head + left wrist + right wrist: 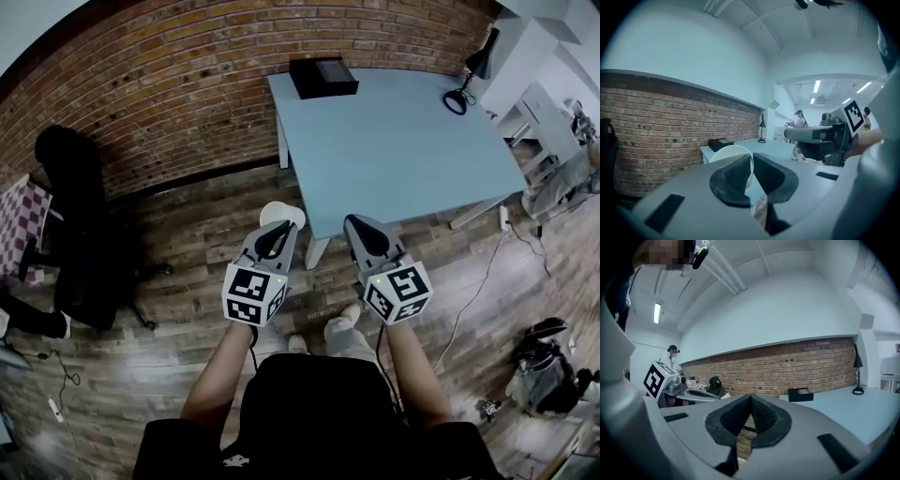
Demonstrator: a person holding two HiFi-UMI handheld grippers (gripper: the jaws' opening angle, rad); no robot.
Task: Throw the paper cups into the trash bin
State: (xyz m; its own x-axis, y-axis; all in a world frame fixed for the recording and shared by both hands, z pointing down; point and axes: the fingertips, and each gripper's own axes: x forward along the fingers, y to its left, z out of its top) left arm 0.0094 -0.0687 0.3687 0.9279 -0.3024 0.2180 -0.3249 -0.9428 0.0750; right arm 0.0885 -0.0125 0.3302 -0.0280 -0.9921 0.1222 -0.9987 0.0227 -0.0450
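paper cup point(725, 153) rim pinched between left gripper point(751, 163) fingers point(732, 178); right gripper point(750, 403) clenched empty.

One white paper cup point(281, 215) point(727, 152) is held in the air, its thin wall pinched between the jaws of the left gripper point(277, 236), near the table's point(394, 141) front-left corner.

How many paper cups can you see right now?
1. The paper cup sits pinched in the left hand-held gripper, near a corner of the table. Others may be hidden.
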